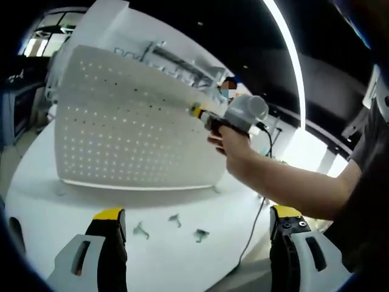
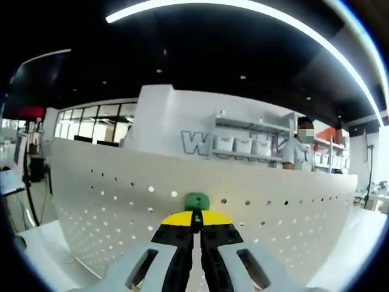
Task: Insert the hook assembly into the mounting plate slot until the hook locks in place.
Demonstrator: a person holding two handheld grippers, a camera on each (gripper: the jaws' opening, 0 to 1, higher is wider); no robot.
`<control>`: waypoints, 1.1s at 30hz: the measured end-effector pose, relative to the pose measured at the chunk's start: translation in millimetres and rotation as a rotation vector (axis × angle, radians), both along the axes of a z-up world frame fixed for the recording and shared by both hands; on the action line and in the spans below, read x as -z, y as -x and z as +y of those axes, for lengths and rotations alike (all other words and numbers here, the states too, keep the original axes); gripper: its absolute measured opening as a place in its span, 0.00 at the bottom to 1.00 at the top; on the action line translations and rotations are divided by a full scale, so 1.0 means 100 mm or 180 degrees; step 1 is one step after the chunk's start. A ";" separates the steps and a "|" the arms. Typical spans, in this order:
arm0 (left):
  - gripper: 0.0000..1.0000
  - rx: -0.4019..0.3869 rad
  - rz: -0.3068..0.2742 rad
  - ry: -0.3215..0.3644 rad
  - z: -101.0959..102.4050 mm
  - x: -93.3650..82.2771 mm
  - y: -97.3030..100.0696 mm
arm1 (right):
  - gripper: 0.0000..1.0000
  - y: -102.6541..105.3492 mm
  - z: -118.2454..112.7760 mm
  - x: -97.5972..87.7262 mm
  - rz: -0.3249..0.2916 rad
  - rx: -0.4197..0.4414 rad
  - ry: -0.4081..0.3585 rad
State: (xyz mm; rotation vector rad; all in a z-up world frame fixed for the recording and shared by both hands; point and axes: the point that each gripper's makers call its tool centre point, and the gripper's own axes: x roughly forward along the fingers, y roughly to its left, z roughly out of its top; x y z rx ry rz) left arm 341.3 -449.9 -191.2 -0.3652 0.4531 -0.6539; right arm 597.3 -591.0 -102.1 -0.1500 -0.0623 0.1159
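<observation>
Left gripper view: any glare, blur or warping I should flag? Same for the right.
Left gripper view: the ceiling light strip blows out and bows with fisheye; the perforated panel curves; the hooks on the table are soft. Right gripper view: the panel's top edge bows, the green hook at the fingers is slightly soft, the background is fairly sharp.

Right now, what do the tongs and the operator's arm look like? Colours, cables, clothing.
Left tongs: pale grey slotted bodies, black inner faces, yellow tips. Right tongs: same grey, black and yellow scheme. In the left gripper view the right unit carries a pale grey housing, with a black cable hanging from it. The person wears a dark short sleeve.
</observation>
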 end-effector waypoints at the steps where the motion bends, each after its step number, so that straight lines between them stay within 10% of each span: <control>1: 1.00 0.0002 0.0004 0.0001 0.00 0.00 0.00 | 0.01 0.00 0.01 0.00 0.0003 -0.0031 0.0030; 3: 1.00 0.0004 -0.0003 -0.0002 -0.01 0.00 0.00 | 0.01 0.00 0.01 0.01 0.0056 -0.0098 -0.0239; 33: 1.00 -0.0047 -0.0113 -0.0064 -0.05 -0.11 0.16 | 0.14 0.39 -0.23 -0.52 -0.0189 -0.0134 -0.0308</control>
